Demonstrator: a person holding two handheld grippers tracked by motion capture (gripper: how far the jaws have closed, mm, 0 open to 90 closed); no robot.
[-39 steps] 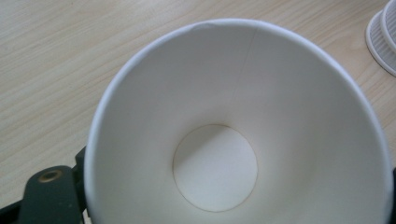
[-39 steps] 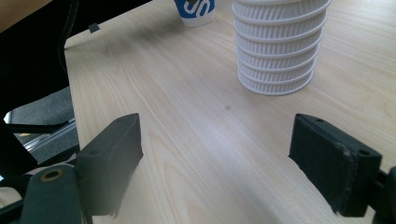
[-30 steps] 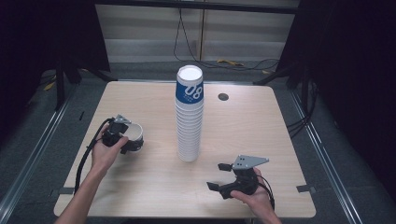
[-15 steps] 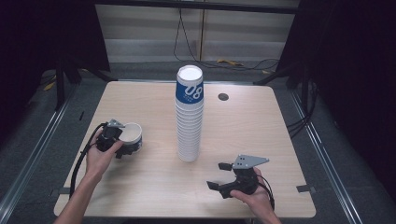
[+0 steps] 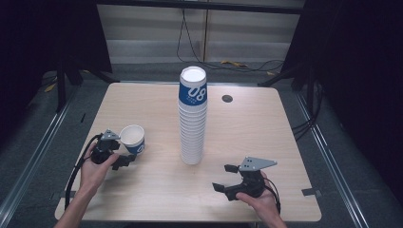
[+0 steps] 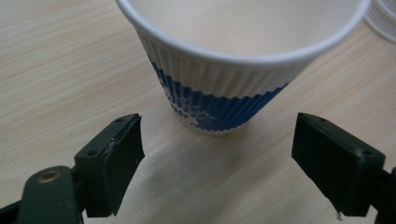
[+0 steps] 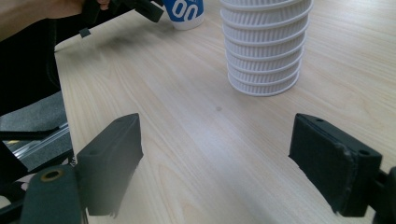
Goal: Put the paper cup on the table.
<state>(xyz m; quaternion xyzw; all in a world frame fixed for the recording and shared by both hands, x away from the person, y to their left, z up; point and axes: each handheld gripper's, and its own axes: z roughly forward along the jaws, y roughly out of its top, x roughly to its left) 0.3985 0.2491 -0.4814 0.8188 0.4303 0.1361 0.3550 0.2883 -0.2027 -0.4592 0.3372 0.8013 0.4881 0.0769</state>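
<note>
A single white paper cup with a blue band (image 5: pixel 132 137) (image 6: pixel 219 70) stands upright on the wooden table at the left. My left gripper (image 5: pixel 121 148) (image 6: pixel 219 140) is open just short of it, and the cup's base lies a little beyond the jaw tips without touching them. A tall stack of the same cups (image 5: pixel 192 118) (image 7: pixel 264 46) rises in the middle of the table. Near the front right edge, my right gripper (image 5: pixel 224 177) (image 7: pixel 217 140) is held open and empty, pointing left toward the foot of the stack. The single cup (image 7: pixel 187 11) also appears at the top of the right gripper view.
The light wooden table (image 5: pixel 157 194) has a small dark round hole (image 5: pixel 227 99) at the back right. Dark floor and metal rails surround it. Cables trail from both grippers over the near edge.
My left gripper has drawn back toward the near left edge, away from the single cup, which stays standing where it was. The right gripper has not moved.
</note>
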